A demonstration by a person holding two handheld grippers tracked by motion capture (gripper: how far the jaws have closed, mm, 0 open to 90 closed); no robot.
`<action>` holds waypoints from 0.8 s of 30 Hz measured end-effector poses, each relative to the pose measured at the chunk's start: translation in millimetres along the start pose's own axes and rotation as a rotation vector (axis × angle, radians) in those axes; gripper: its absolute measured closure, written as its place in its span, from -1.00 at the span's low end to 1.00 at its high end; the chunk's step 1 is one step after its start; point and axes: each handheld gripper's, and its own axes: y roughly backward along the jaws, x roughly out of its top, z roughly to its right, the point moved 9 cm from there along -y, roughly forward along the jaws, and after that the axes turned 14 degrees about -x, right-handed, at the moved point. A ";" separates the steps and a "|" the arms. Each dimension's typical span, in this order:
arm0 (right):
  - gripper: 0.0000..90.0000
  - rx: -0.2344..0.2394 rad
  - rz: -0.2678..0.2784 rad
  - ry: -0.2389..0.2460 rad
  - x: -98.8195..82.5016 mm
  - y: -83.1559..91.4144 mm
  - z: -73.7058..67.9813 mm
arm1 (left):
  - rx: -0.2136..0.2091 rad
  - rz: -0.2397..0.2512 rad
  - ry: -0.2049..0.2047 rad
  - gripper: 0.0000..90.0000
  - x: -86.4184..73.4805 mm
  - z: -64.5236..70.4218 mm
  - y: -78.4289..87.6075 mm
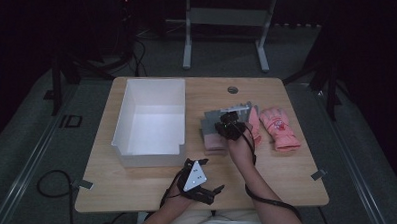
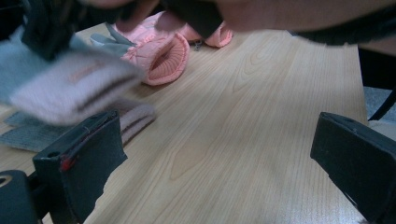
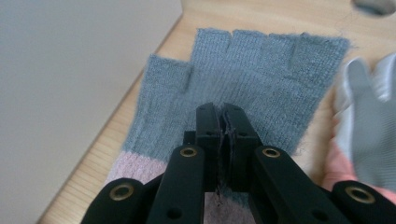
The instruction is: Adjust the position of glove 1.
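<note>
My right gripper (image 3: 223, 122) has its jaws pressed together, with only a thin dark seam between the pads, and a few threads of grey knit show pinched in that seam at the bottom. Directly beyond the jaw tips lies the grey fingerless glove (image 3: 261, 84), flat on the worktop (image 3: 93, 168), its cut-off fingers pointing away from the jaws and its pale pink cuff running under them. In the left gripper view a second grey glove with a pink cuff (image 2: 70, 88) hangs lifted and blurred below my right hand, so I take it that the right jaws have hold of that one, though I cannot see the pinch point cleanly. To the right of the right jaws sits a pink padded glove with a grey palm (image 3: 369, 130), just beside the flat grey one. To the left of the jaws rises the pale wall of the white bin (image 3: 70, 70), close by the glove's edge.

My left gripper (image 2: 215, 154) has its jaws wide apart with nothing between them, only bare worktop. Ahead of the left jaw lie the pink cuffs. In the high view, the left gripper (image 1: 216, 190) rests near the front edge, well apart from a second pink glove (image 1: 279, 126).
</note>
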 end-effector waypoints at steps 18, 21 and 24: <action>0.79 -0.006 -0.094 -0.002 -25.1 -35.5 -4.8 | 0.001 -0.001 0.001 -0.95 -0.1 0.2 -0.2; 0.69 -0.005 -0.077 -0.013 -21.4 -30.7 -2.3 | 0.001 0.000 0.003 -0.95 0.0 0.1 -0.1; 0.73 -0.001 -0.053 -0.001 -16.7 -24.4 -2.0 | 0.001 -0.001 0.000 -0.95 -0.1 0.2 -0.2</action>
